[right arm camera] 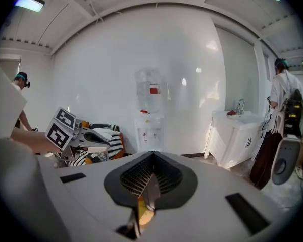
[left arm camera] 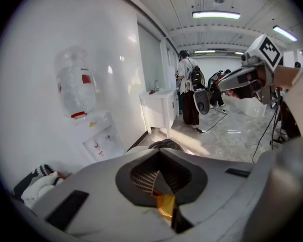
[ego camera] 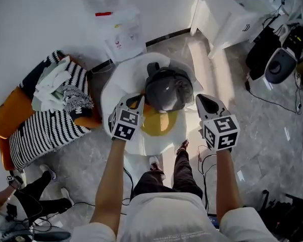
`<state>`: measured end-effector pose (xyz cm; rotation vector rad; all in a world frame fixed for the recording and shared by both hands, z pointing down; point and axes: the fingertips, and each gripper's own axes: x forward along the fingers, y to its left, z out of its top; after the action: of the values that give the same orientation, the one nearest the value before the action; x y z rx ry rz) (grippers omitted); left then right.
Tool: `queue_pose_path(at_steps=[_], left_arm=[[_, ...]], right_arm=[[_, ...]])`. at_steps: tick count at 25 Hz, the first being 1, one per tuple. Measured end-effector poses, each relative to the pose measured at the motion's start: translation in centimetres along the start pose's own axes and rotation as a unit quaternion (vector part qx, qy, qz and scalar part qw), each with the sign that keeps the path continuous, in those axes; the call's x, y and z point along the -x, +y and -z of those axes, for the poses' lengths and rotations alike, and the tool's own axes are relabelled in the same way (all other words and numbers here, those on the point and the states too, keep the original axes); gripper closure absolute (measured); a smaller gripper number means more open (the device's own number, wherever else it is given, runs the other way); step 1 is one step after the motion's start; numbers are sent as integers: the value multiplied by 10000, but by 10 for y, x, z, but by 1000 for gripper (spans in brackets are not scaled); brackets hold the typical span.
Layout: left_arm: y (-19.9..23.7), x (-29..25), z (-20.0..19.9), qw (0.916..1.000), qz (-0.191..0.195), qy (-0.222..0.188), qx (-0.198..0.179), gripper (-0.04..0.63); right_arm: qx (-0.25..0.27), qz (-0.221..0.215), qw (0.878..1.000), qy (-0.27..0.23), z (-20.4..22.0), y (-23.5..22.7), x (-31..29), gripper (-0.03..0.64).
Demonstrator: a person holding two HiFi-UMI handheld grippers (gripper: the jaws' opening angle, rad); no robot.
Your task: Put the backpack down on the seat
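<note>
Since the grey backpack (ego camera: 167, 91) already sits on the yellow seat cushion (ego camera: 159, 125), the left gripper (ego camera: 137, 100) and right gripper (ego camera: 202, 99) wait beside it, jaws pressed together, holding nothing.

seat (ego camera: 116, 84) partly hidden under backpack (ego camera: 167, 89)

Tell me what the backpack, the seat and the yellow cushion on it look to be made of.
Backpack: dark grey soft fabric, probably nylon, mostly matte with a faint sheen on its rounded top.
Seat: a smooth white shell, likely moulded plastic, judging by its even curved rim.
Cushion: a flat yellow pad, fabric or vinyl; the view leaves that open.
</note>
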<state>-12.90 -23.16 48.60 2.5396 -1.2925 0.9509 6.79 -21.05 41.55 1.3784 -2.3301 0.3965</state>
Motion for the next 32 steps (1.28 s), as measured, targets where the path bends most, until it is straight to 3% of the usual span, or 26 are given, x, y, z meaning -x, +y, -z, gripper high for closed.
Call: queue_pose_path(at_steps=[9, 13, 32], left_arm=[[-2, 74, -51, 9975, -267, -654, -21, 595], [-7, 99, -67, 9957, -408, -793, -254, 595], [-37, 213, -129, 9801, -520, -1882, -372, 595]], right_arm=[[204, 147, 9987, -440, -50, 20, 54, 615], [198, 48, 9986, -486, -58, 40, 66, 615], [407, -174, 9919, -1189, -103, 118, 151, 615]])
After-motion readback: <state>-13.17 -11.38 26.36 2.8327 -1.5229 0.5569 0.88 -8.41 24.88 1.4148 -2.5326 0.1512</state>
